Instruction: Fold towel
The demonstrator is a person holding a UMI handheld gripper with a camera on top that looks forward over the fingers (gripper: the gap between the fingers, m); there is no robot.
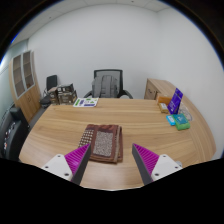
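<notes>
A brown patterned towel (103,142) lies folded on the wooden table (150,125), just ahead of my fingers and a little toward the left one. My gripper (112,160) is open and empty, held above the table's near edge. Its left finger's purple pad (77,158) sits close to the towel's near left corner. The right finger's pad (146,158) is over bare table, apart from the towel.
An office chair (107,82) stands behind the far side of the table. Papers (86,102) lie at the far left. A teal box (178,120) and a purple item (176,100) sit at the right. A black chair (11,130) is at the left edge.
</notes>
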